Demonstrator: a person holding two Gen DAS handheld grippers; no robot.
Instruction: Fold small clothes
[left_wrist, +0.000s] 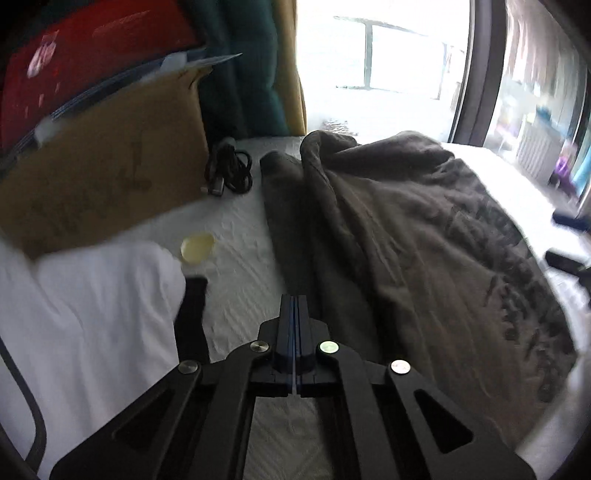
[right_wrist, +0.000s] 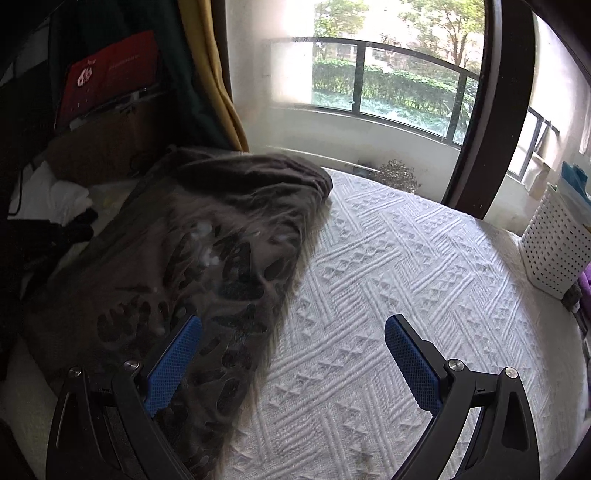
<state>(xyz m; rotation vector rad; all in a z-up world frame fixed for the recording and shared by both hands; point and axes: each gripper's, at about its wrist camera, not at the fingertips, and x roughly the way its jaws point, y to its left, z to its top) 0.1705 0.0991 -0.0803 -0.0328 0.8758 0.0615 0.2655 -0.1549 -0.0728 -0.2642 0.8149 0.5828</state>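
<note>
A dark brown T-shirt (left_wrist: 406, 240) with a dark print lies crumpled on the white textured bedspread (left_wrist: 240, 295). My left gripper (left_wrist: 293, 301) is shut, its fingers pressed together with nothing visible between them, just off the shirt's left edge. In the right wrist view the same T-shirt (right_wrist: 207, 251) fills the left side, blurred. My right gripper (right_wrist: 293, 328) stands wide open over the bedspread (right_wrist: 388, 277). Its left blue pad (right_wrist: 173, 365) is over the shirt's near right edge and its right pad (right_wrist: 413, 365) over bare bedspread.
A white garment (left_wrist: 92, 314) and a black strap (left_wrist: 192, 317) lie left of the left gripper. Behind them are a cardboard box (left_wrist: 103, 166), a coiled black cable (left_wrist: 229, 173) and a pale round disc (left_wrist: 197, 247). A white perforated basket (right_wrist: 554, 243) stands at the bed's right edge.
</note>
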